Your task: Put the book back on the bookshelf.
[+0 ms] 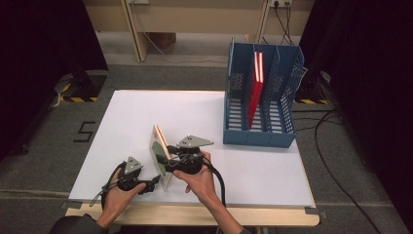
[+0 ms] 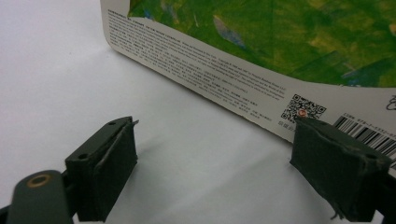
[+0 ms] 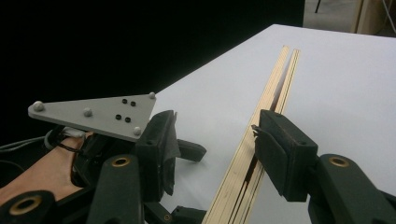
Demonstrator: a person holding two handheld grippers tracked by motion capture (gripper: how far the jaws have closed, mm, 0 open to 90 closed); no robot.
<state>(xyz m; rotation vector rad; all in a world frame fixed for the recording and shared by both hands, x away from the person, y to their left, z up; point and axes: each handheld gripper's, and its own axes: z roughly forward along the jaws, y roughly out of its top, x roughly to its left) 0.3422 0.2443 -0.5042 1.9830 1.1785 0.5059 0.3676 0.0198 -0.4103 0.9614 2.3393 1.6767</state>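
Observation:
A thin picture book (image 1: 158,152) stands on its long edge near the table's front, tilted, with its green cover facing left. My right gripper (image 1: 166,163) is open around the book's gold page edge (image 3: 275,79). The book leans against the right-hand pad (image 3: 273,149), and a gap is left at the other pad. My left gripper (image 1: 154,181) sits low to the left of the book, open and empty. In the left gripper view (image 2: 215,120) the back cover (image 2: 261,37) with its QR code lies just ahead, and the right-hand fingertip (image 2: 308,128) is at the cover's edge.
A blue file rack (image 1: 282,97) stands at the table's back right with a red book (image 1: 256,83) upright in its middle slot. The white table top (image 1: 253,165) spreads between the rack and the hands. The left gripper's grey plate (image 3: 93,114) is close beside the right jaws.

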